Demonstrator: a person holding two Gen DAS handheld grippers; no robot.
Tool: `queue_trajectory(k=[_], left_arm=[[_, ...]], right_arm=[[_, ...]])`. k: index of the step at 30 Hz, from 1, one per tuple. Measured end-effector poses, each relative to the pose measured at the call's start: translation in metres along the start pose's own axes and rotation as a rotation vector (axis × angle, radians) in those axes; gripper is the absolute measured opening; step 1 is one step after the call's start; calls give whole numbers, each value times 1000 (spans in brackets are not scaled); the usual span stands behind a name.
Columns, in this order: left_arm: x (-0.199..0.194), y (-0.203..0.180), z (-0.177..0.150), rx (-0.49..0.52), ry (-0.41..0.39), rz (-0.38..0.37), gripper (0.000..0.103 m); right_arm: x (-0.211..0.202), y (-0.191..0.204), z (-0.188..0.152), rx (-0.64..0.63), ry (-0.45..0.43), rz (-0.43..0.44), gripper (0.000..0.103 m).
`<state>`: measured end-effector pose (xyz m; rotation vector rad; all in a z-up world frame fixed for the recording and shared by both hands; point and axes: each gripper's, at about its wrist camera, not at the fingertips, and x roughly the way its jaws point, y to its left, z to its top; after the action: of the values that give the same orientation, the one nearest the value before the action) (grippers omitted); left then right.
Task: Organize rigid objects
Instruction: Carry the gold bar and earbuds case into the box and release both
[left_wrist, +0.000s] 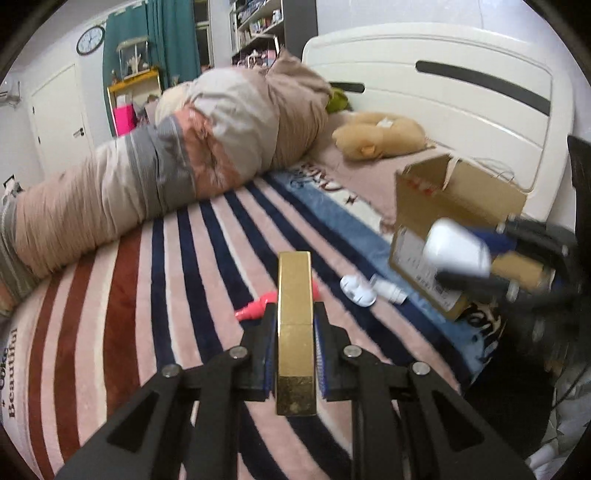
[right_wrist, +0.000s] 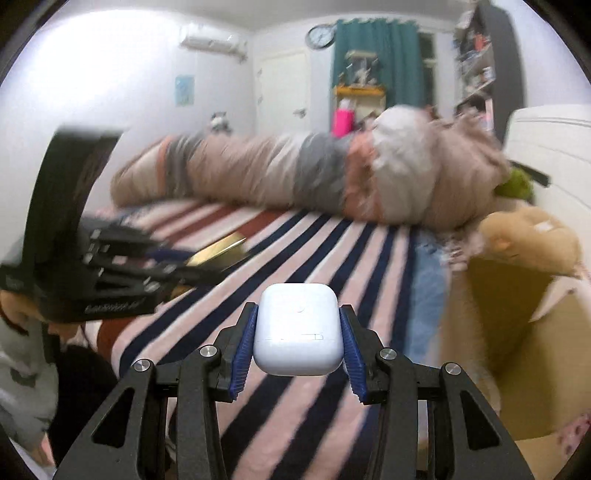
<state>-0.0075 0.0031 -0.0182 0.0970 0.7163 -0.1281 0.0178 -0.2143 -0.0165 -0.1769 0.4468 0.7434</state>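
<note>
My left gripper is shut on a long gold rectangular box, held above the striped blanket; it also shows blurred in the right wrist view. My right gripper is shut on a white rounded earbud case, held above the bed; it appears at the right of the left wrist view in front of an open cardboard box. The box also shows in the right wrist view. A pink object, a white round piece and a small white bottle lie on the blanket.
A rolled quilt lies across the far side of the bed. A tan plush toy rests near the white headboard. The striped blanket covers the bed. Shelves and a teal curtain stand behind.
</note>
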Motion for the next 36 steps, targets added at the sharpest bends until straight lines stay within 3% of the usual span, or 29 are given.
queue_trajectory(k=[5, 11, 17, 23, 29, 36], left_arm=[[-7, -27, 23, 35, -29, -45, 15], [2, -79, 60, 101, -39, -117, 15], [25, -141, 100, 177, -31, -216, 15], [68, -196, 127, 249, 44, -270, 15], [109, -223, 127, 281, 152, -287, 15], [110, -225, 123, 295, 158, -277, 19]], right_arm=[[-28, -63, 0, 63, 23, -187, 39], [-21, -119, -29, 102, 144, -298, 40], [-31, -138, -43, 115, 130, -253, 40], [-39, -153, -55, 115, 118, -210, 41], [-43, -159, -65, 107, 106, -191, 43], [-42, -154, -65, 100, 114, -173, 45]])
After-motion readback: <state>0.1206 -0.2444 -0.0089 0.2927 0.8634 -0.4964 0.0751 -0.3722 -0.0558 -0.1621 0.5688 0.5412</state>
